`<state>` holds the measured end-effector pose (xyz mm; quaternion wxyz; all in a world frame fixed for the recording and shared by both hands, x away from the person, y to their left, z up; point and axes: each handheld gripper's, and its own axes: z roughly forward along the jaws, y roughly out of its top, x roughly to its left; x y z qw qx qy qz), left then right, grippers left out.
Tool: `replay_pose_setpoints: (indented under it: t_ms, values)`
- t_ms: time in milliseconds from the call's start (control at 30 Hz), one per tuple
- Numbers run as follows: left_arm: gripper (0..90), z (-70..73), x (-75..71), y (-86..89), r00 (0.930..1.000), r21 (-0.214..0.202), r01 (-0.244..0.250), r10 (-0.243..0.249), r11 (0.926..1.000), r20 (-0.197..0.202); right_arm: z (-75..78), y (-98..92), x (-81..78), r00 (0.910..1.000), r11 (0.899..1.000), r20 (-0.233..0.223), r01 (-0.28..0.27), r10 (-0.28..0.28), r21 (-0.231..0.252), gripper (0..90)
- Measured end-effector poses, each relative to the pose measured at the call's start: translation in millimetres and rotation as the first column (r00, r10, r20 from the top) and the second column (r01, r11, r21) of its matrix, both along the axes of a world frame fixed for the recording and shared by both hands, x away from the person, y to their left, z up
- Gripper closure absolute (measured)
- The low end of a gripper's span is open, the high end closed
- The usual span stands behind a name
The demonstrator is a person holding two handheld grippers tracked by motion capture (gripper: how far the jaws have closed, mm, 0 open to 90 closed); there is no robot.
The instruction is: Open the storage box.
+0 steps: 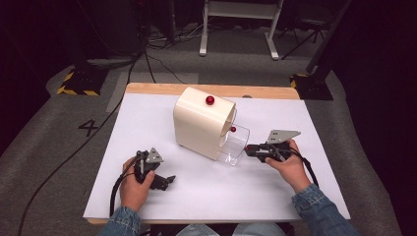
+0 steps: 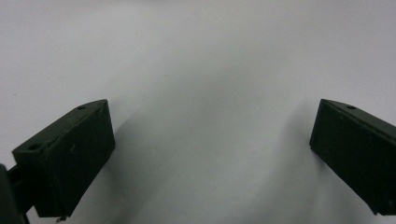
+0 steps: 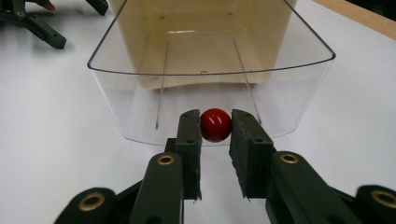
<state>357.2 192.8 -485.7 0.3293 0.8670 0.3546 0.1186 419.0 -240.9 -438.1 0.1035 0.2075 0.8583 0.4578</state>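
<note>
Right gripper (image 3: 215,133) clamped on red knob (image 3: 215,124) of clear drawer (image 3: 140,107), right of cream box (image 1: 201,123). Left gripper (image 2: 212,154) wide open over white table (image 2: 210,70), near left

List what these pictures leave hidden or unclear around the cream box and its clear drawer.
- Cream box: its far side and base are turned away in the high view.
- Box interior: in the right gripper view the top edge cuts it off.
- Red knob: the right gripper, shut on it, covers its sides.
- Left gripper: jaw bases cut off by the bottom edge of its own view.
</note>
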Motion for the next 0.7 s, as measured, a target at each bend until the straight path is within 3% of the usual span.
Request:
replay_pose_setpoints:
  t_ms: [267,533,700]
  values:
    - [0.0,0.3,0.3,0.1,1.0,0.003,0.002,-0.002,1.0,0.0,-2.0,-24.5,-11.9,0.9995,1.0,-0.017,0.025,-0.025,0.007,73.7]
    - [0.0,0.2,0.4,0.0,1.0,0.002,0.002,-0.002,1.0,-0.001,-9.1,-28.5,-12.5,0.9986,0.999,-0.041,0.033,-0.033,-0.003,73.7]
    - [0.0,0.3,0.5,0.0,1.0,0.003,0.003,-0.003,1.0,-0.001,-15.7,-29.7,-13.1,0.9976,0.998,-0.054,0.042,-0.044,-0.037,72.0]
